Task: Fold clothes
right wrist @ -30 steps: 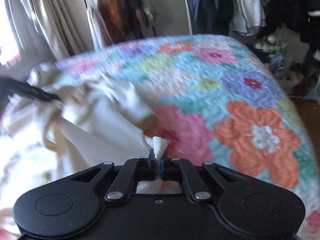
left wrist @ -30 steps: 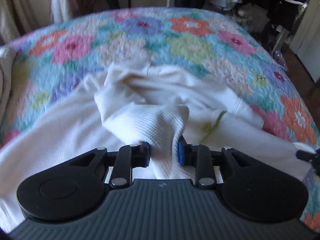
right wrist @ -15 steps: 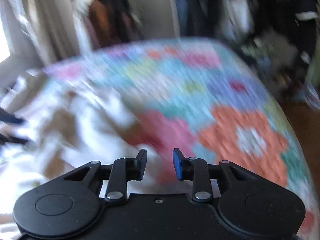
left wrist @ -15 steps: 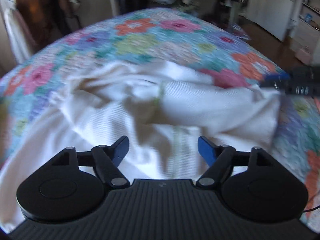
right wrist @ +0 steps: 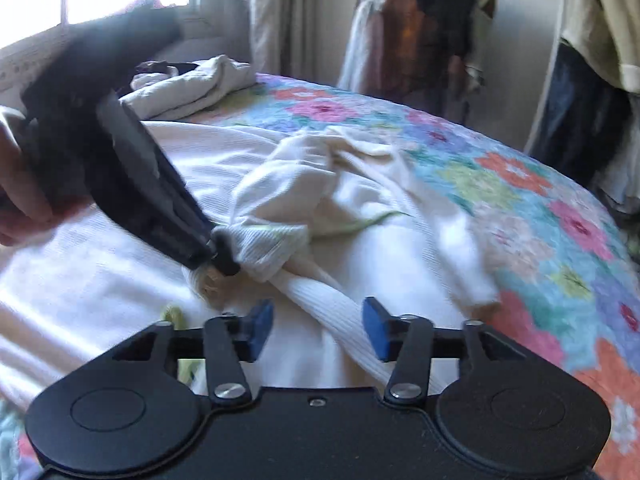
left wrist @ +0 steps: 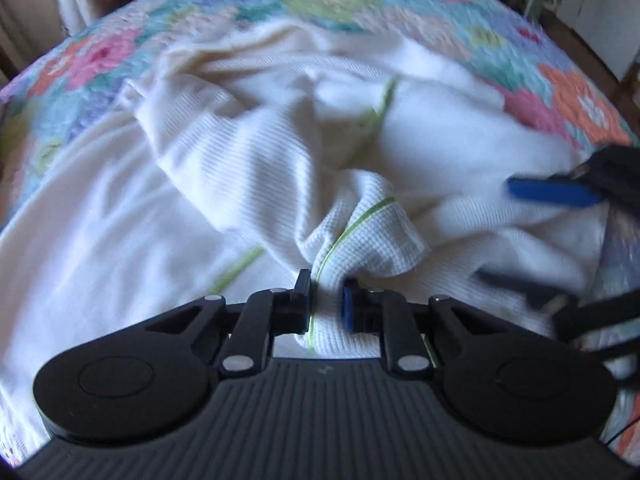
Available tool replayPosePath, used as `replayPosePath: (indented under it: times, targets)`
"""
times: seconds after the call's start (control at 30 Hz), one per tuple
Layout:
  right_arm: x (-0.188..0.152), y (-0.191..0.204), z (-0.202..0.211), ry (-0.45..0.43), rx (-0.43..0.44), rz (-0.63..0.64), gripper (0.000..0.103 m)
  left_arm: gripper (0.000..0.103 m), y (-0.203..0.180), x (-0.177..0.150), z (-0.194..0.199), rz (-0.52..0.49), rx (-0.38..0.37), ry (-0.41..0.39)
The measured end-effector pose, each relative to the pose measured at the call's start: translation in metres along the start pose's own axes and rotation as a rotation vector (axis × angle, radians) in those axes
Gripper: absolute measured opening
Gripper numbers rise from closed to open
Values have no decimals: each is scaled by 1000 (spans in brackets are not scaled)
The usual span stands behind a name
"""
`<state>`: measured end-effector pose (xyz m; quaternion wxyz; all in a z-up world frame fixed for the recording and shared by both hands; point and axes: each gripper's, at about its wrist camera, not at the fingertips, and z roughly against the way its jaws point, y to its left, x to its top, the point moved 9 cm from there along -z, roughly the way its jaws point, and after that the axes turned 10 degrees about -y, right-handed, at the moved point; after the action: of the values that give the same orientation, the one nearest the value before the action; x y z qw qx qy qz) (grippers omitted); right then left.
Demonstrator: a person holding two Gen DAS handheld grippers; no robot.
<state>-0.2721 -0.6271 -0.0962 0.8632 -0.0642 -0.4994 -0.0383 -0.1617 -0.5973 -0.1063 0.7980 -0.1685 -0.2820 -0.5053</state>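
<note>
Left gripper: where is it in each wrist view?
Left wrist: left gripper bottom centre, jaws closing on a bunched fold of the white garment.
Right wrist: left gripper comes in from the upper left, tips at centre-left pinching the same fold.
Shared landmark: the garment's green stripe.

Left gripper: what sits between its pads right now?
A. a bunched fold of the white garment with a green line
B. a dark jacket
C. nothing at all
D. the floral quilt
A: the left gripper is closing on a bunched fold of the white garment, its green line running between the pads.
</note>
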Motion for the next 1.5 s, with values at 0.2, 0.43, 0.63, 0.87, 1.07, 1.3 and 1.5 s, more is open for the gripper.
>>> replayPosePath:
  times: [0.2, 0.43, 0.63, 0.87, 1.07, 1.3, 1.5]
  targets:
    - [-13, -7, -33, 53, -121, 15, 44, 14, 49, 40, 23, 46, 102, -103]
    - [24, -50, 7, -77, -248, -73, 7, 14, 131, 61, 0, 154, 309, -170]
    - [24, -94, 81, -130, -377, -255, 7, 13, 196, 110, -3, 188, 492, -273]
    - [-49, -108, 125, 49, -530, -421, 7, 13, 244, 137, 21, 344, 711, -393]
    - [-72, -115, 127, 161, -562, -423, 34, 30, 222, 111, 4, 324, 562, -276]
    - [-15, -86, 123, -95, -310, -353, 56, 68, 146, 76, -20, 145, 290, -231]
    - [5, -73, 28, 46, -193, -204, 68, 74, 102, 89, -71, -56, 309, -186]
